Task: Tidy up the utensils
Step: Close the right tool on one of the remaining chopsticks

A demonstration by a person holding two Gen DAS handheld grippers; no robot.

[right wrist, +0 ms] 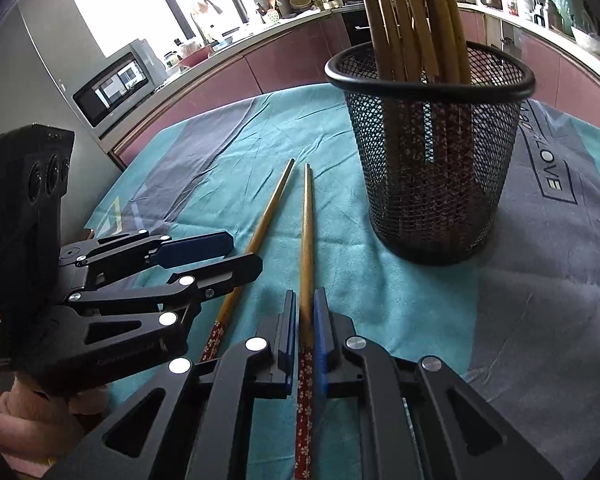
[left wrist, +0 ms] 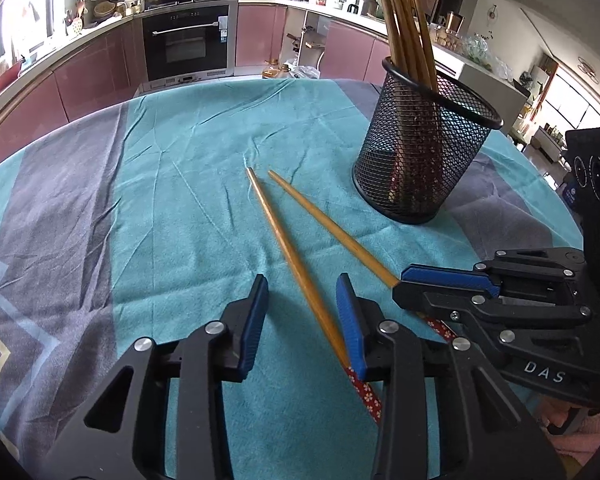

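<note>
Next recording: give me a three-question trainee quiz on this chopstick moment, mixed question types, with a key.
1. True or false: the right hand-held gripper is closed on a chopstick.
2. Multiple choice: the other loose chopstick lies A) inside the mesh cup, B) on the teal cloth between the open jaws of the left hand-held gripper, C) across the cup's rim.
3. Fill in: the chopsticks already in the cup stand with their patterned ends pointing ____.

Key: 1 true; 2 B; 3 down.
</note>
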